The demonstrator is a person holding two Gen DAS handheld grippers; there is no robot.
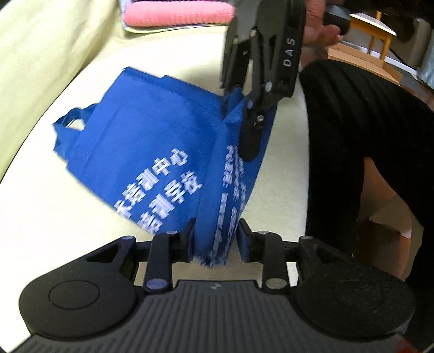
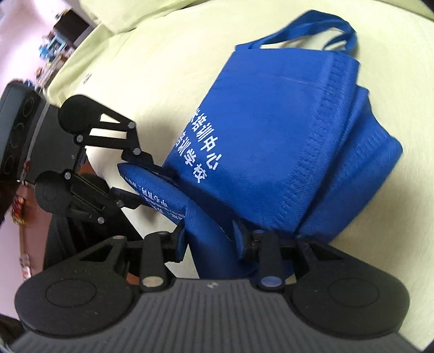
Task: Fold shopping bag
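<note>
A blue non-woven shopping bag [image 1: 141,141] with white printed characters lies on a pale yellow-green surface [image 1: 54,203], its handles [image 1: 72,119] at the far end. It also shows in the right wrist view [image 2: 271,141]. My left gripper [image 1: 216,240] is shut on the bag's near bottom edge. My right gripper [image 2: 208,239] is shut on the same bottom edge further along. In the left wrist view the right gripper [image 1: 236,100] comes down from above onto the raised edge. In the right wrist view the left gripper [image 2: 135,176] clamps the edge at left. The pinched edge stands lifted off the surface.
A pink folded cloth [image 1: 176,12] lies at the far end of the surface. The person's black-clothed body [image 1: 366,141] stands at the right edge. Wooden furniture [image 1: 374,35] stands beyond. Cluttered shelves [image 2: 51,46] show at upper left in the right wrist view.
</note>
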